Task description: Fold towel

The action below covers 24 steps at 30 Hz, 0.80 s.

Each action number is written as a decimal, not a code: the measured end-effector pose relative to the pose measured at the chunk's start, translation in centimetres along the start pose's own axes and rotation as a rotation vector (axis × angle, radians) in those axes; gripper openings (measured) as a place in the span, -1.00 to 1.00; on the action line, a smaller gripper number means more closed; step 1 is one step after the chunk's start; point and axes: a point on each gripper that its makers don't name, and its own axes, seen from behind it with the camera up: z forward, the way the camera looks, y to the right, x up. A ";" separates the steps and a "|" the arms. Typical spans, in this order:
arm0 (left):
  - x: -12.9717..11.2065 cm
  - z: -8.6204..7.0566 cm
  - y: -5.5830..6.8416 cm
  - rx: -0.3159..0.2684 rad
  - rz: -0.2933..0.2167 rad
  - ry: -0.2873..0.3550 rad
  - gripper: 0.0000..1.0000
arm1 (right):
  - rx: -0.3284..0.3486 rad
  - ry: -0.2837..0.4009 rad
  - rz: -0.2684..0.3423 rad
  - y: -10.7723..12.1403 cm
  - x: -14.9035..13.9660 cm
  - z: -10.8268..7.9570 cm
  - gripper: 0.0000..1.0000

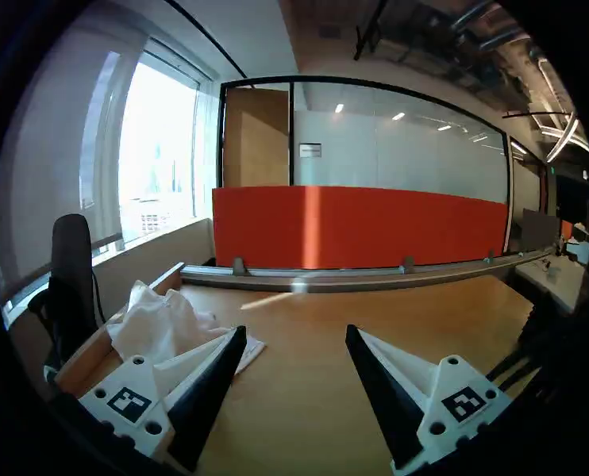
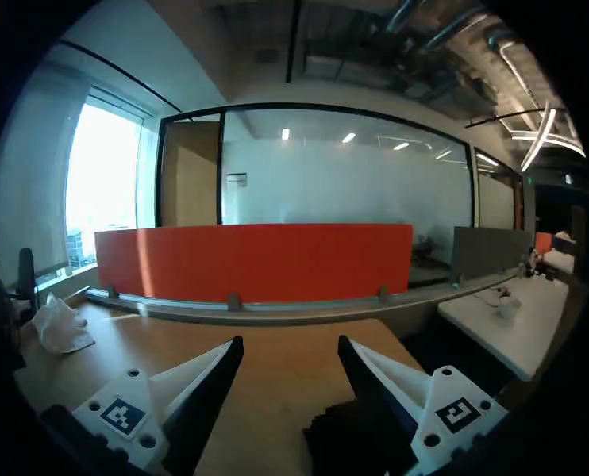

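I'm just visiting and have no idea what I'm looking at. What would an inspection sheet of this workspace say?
Surface: wooden desk, sunlit streak near the divider.
Job's things: white towel, crumpled, not yet folded, at the desk's left end.
Clutter: dark item at the near edge, too unclear to name.
Grippers: left gripper open, empty; right gripper open, empty.
Cables: nothing seen.
Surroundings: orange divider, black chair, window, white desk alongside.

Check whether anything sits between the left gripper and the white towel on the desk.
Nothing visible does. The towel lies crumpled on the wooden desk, just ahead and to the left of the left gripper, whose jaws stand open. No object shows between them.
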 end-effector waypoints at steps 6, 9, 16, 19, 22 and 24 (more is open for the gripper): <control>2.5 1.0 0.1 -0.012 0.013 0.051 0.85 | 0.035 0.017 0.006 -3.2 0.7 0.9 0.84; 3.6 1.4 -0.1 -0.011 0.023 0.072 0.85 | 0.050 0.028 0.006 -4.7 1.0 1.5 0.84; 5.5 1.7 -0.7 -0.006 0.016 0.117 0.85 | 0.047 0.061 0.032 -6.8 2.6 2.6 0.84; 5.9 1.7 -1.1 -0.003 0.009 0.127 0.85 | 0.055 0.071 0.036 -7.7 3.1 2.7 0.84; 6.0 1.6 -1.3 -0.003 0.005 0.133 0.85 | 0.061 0.079 0.038 -8.3 3.6 2.8 0.84; 6.0 1.5 -1.5 -0.005 0.003 0.137 0.85 | 0.062 0.084 0.041 -8.7 3.9 2.9 0.84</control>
